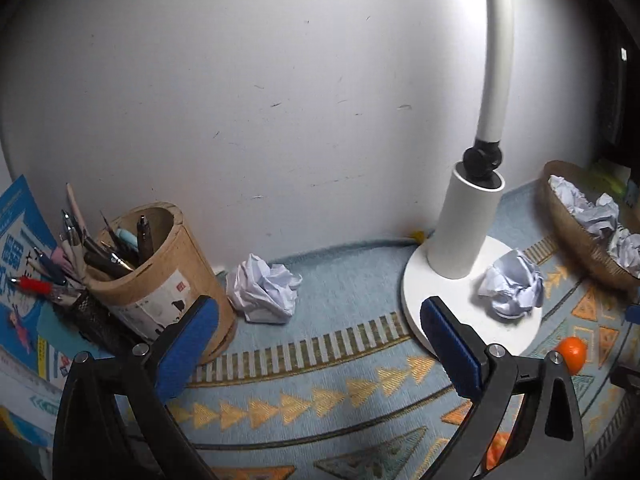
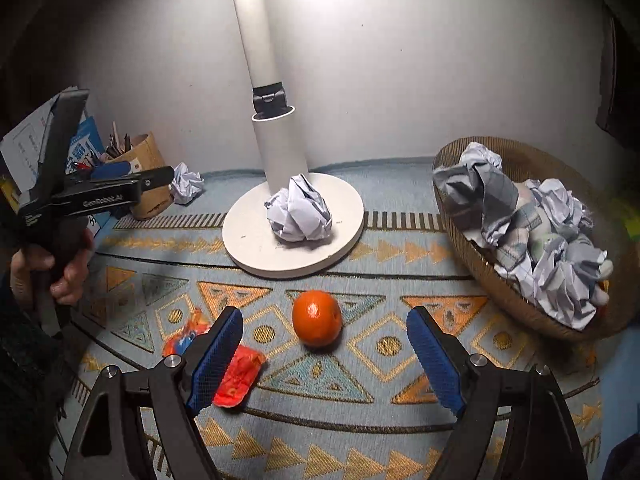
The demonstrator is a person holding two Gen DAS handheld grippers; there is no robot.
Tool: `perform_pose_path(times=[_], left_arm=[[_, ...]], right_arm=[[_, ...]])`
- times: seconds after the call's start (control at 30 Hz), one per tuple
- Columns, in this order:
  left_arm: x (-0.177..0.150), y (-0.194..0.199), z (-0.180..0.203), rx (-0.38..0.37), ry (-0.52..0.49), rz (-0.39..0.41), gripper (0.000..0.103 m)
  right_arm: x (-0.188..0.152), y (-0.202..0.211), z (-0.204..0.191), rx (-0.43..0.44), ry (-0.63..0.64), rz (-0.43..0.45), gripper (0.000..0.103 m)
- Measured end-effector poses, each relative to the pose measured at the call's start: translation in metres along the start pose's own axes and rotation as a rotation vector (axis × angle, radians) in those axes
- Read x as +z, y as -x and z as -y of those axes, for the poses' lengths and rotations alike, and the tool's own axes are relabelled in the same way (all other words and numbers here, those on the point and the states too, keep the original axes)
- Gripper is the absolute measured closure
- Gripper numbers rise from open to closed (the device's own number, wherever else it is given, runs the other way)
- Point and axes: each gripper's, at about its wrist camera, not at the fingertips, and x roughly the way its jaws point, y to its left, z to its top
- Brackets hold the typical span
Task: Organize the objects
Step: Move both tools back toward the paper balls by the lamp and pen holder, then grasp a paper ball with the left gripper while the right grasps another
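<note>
The table [image 2: 360, 420] is covered with a patterned blue cloth and backs onto a white wall. A white lamp [image 2: 294, 224] stands on its round base near the wall, likely kept there to light the whole surface. To the right, a woven basket [image 2: 500, 292] is tipped toward the middle and already heaped with crumpled paper, so it seems to serve as the collecting bin. On the far left a wooden pen holder [image 1: 160, 280] keeps pens upright beside some books.

Loose things remain: one paper ball [image 2: 298, 210] sits on the lamp base, another paper ball [image 1: 262, 290] lies just beside the pen holder, an orange [image 2: 317, 318] rests on the cloth, and a red wrapper [image 2: 236, 376] lies near it.

The right tool [image 2: 325, 360] is spread wide and empty, with the orange just ahead, between its fingers' lines. The left tool [image 1: 320, 344], also wide and empty, points toward the gap between the pen holder's paper ball and the lamp.
</note>
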Motion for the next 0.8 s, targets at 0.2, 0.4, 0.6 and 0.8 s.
perform_pose_path(times=[0.2, 0.4, 0.6, 0.8], left_arm=[[0.011, -0.055, 0.003, 0.198, -0.07, -0.061, 0.003], [-0.002, -0.083, 0.02, 0.299, -0.171, -0.101, 0.003], [-0.006, -0.097, 0.013, 0.309, -0.138, -0.122, 0.037], [-0.003, -0.081, 0.005, 0.242, -0.099, -0.086, 0.057]], right_arm=[[0.023, -0.035, 0.003, 0.024, 0.008, -0.037, 0.02], [0.04, -0.074, -0.003, 0.043, -0.023, -0.056, 0.02], [0.055, -0.095, -0.024, -0.004, 0.039, -0.036, 0.02], [0.053, -0.105, -0.032, 0.002, 0.056, -0.059, 0.054]])
